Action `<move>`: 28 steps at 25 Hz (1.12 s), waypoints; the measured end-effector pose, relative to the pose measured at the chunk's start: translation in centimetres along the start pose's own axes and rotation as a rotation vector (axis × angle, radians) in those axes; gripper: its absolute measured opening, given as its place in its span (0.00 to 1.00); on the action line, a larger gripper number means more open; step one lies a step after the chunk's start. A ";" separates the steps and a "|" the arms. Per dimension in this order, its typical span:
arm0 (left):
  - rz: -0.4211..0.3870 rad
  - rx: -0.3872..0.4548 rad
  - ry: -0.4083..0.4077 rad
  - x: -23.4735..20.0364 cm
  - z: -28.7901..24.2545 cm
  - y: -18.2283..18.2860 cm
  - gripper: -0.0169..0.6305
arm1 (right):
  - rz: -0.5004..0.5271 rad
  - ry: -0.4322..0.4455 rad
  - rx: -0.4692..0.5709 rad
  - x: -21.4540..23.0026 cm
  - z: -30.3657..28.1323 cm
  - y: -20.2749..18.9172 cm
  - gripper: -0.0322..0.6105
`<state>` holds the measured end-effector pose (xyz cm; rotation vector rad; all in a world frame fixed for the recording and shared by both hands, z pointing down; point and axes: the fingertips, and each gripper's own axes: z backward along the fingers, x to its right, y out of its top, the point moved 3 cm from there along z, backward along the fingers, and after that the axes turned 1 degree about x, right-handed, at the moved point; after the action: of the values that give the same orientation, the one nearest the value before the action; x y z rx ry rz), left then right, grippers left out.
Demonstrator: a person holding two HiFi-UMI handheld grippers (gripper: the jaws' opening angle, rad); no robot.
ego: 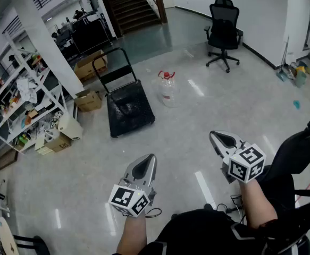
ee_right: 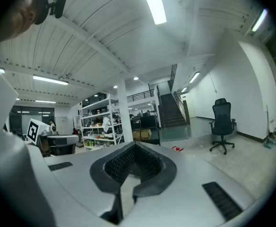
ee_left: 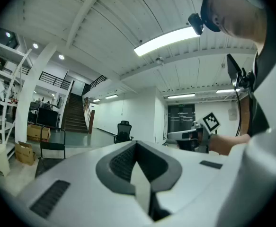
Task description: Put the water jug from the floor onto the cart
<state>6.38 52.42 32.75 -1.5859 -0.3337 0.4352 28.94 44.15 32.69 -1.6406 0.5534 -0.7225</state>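
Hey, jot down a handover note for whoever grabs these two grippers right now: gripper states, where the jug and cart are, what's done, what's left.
Left gripper: jaws together, holding nothing, well short of the jug.
Right gripper: jaws together, holding nothing.
Clear plastic water jug with red cap: upright on the grey floor, beside the cart's right edge in the head view.
Black flat platform cart with tube handle: ahead of both grippers; the jug is not on it.
Done: nothing yet.
Left: approach the jug, open the jaws, grip it, lift it onto the cart's platform.
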 end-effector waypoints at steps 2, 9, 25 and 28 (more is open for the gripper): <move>-0.005 0.002 -0.016 0.5 -0.1 0.1 0.03 | -0.003 0.000 0.002 0.0 0.1 0.0 0.05; -0.031 -0.016 -0.043 1.2 0.0 0.1 0.03 | 0.005 0.004 0.004 -0.1 0.0 0.2 0.05; -0.030 -0.039 -0.079 -0.3 1.8 -0.9 0.03 | 0.001 -0.009 0.018 -2.3 -1.0 0.3 0.05; -0.024 -0.033 -0.080 -1.4 2.5 -0.9 0.03 | -0.006 -0.015 0.020 -3.2 -1.7 0.3 0.05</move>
<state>4.00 54.06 33.64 -1.5979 -0.4223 0.4776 25.46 45.16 32.05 -1.6284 0.5291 -0.7178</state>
